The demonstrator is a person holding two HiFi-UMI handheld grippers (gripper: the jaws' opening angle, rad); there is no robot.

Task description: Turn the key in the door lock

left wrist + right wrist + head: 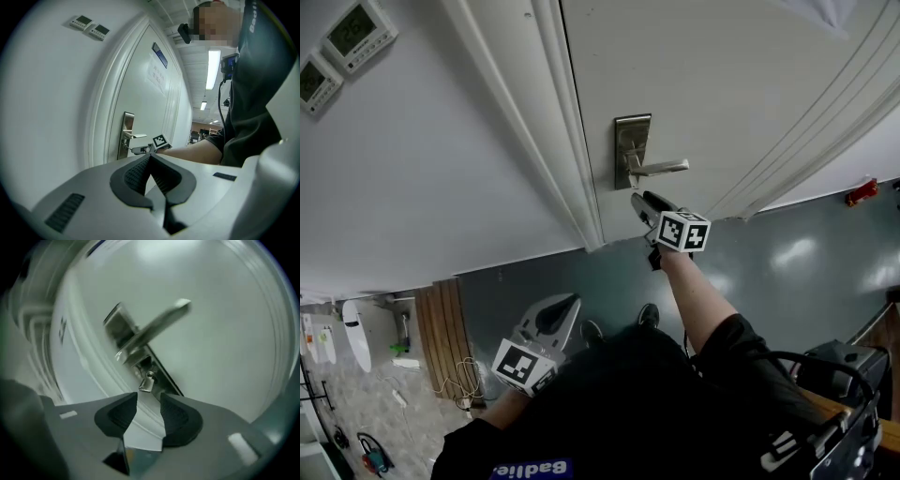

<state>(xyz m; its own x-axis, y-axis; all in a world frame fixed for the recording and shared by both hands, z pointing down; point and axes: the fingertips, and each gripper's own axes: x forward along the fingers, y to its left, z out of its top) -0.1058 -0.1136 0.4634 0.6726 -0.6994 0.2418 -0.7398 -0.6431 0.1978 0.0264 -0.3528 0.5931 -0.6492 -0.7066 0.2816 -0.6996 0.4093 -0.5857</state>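
Note:
A silver lock plate [632,148] with a lever handle [661,169] sits on the white door [741,84]. In the right gripper view a small silver key [146,383] sticks out of the keyhole below the handle [159,324]. My right gripper [149,400] is open, its pads just short of the key with a gap either side, not pressing it. In the head view the right gripper [641,201] points at the plate's lower end. My left gripper [551,319] hangs low and back from the door. Its jaws [150,157] are shut on nothing.
The white door frame [553,122] runs left of the lock. Two wall thermostats [358,33] hang on the grey wall. A red object [862,192] lies on the grey floor [787,262] by the door's foot. Wooden slats [445,323] and cables are at lower left.

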